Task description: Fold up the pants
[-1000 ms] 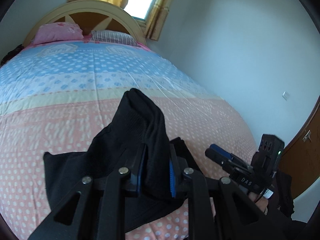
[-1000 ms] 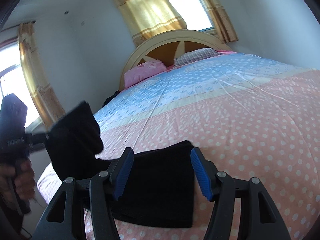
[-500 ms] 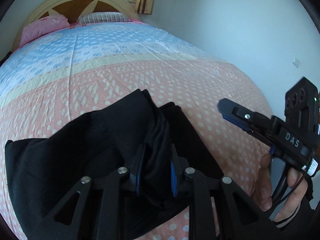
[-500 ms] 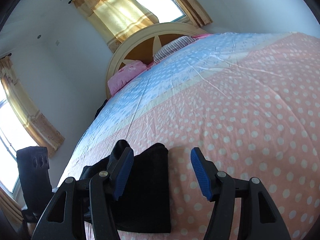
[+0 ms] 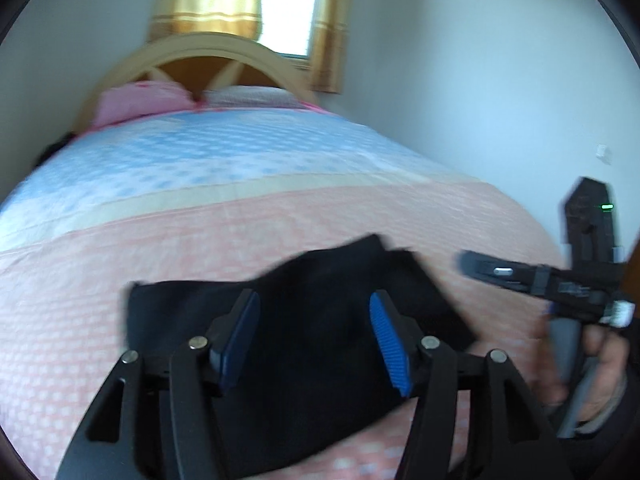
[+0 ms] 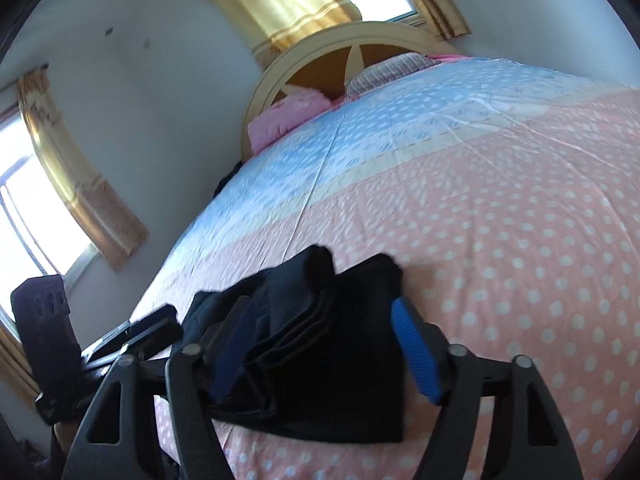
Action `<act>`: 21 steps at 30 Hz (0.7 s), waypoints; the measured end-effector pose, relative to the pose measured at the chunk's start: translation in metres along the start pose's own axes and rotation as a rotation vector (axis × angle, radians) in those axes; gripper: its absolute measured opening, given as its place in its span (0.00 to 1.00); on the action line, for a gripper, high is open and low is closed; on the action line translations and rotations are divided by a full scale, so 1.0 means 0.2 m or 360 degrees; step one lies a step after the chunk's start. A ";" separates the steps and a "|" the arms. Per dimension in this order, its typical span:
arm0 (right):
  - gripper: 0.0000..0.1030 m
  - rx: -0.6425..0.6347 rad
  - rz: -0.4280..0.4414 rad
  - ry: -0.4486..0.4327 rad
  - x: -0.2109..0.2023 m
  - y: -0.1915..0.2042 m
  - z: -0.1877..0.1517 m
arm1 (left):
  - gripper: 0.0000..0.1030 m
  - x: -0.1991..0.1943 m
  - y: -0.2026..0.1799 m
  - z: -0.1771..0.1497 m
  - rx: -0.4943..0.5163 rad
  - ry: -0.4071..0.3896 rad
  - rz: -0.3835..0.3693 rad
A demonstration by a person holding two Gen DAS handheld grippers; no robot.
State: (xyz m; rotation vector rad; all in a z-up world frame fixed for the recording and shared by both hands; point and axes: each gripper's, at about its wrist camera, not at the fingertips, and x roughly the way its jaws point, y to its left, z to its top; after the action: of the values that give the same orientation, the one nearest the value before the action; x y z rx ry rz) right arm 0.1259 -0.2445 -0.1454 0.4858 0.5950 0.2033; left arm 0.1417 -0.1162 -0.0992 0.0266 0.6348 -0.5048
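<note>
Lying folded on the pink, white-dotted end of the bedspread (image 5: 280, 220) are the black fabric pants (image 5: 320, 300), a flat dark bundle near the foot of the bed. Left wrist view: the left hand-held gripper (image 5: 314, 340) has its blue-padded fingers (image 5: 390, 344) spread apart with nothing between them; the pants lie just beyond and beneath the gap, reaching from about 9 o'clock to 3 o'clock of the fingertips. At 3 o'clock in this view the right hand-held gripper (image 5: 476, 266) points inward, carried by a person's hand (image 5: 592, 368) in a dark sleeve; whether it touches the cloth cannot be told, owing to blur. Right wrist view: the right hand-held gripper (image 6: 320, 344) likewise stands spread and empty, the pants (image 6: 320, 340) lying between and past its fingers, with stacked folded layers showing at the 10 o'clock side. The left hand-held gripper (image 6: 152, 328) appears at 9 o'clock, just beside the bundle's edge. Toward 12 o'clock the bedspread turns blue, ending at a pink pillow (image 6: 288, 116), a striped pillow (image 6: 384, 70) and a cream arched wooden headboard (image 6: 320, 50) under yellow curtains (image 6: 280, 0).
</note>
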 end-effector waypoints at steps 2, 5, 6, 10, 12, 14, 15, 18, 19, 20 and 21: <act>0.70 -0.0051 -0.0047 0.0031 0.01 0.06 -0.01 | 0.59 0.01 0.10 -0.03 -0.0064 0.0003 0.0081; 0.71 -0.0199 -0.0164 0.0048 0.03 0.19 -0.02 | 0.59 0.04 0.21 -0.07 -0.0186 0.0022 0.0134; 0.71 -0.0266 -0.0207 0.0075 0.06 0.24 -0.03 | 0.59 0.05 0.23 -0.08 -0.0206 0.0037 0.0140; 0.71 -0.0369 -0.0311 0.0187 0.19 0.31 -0.05 | 0.60 0.07 0.26 -0.12 -0.0237 0.0053 0.0153; 0.69 -0.0282 -0.0273 0.0275 0.26 0.27 -0.05 | 0.67 0.07 0.27 -0.11 -0.0245 0.0040 0.0167; 0.37 -0.0219 -0.0227 0.0312 0.29 0.23 -0.06 | 0.72 0.05 0.29 -0.12 -0.0262 0.0021 0.0179; 0.18 -0.0235 -0.0249 0.0287 0.27 0.23 -0.06 | 0.72 0.05 0.31 -0.12 -0.0274 0.0015 0.0179; 0.16 -0.0202 -0.0139 0.0246 0.19 0.21 -0.06 | 0.72 0.06 0.34 -0.12 -0.0301 0.0019 0.0175; 0.15 -0.0168 -0.0117 0.0224 0.15 0.19 -0.06 | 0.72 0.06 0.34 -0.13 -0.0306 0.0024 0.0173; 0.15 -0.0136 -0.0088 0.0198 0.11 0.16 -0.06 | 0.72 0.06 0.34 -0.13 -0.0311 0.0029 0.0170; 0.15 -0.0108 -0.0066 0.0176 0.09 0.14 -0.07 | 0.72 0.06 0.34 -0.14 -0.0316 0.0036 0.0166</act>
State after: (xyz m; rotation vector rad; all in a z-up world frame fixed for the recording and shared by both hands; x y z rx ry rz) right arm 0.1316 -0.2091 -0.1498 0.3980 0.7033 0.2108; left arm 0.1663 -0.0572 -0.1375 -0.1218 0.6994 -0.3399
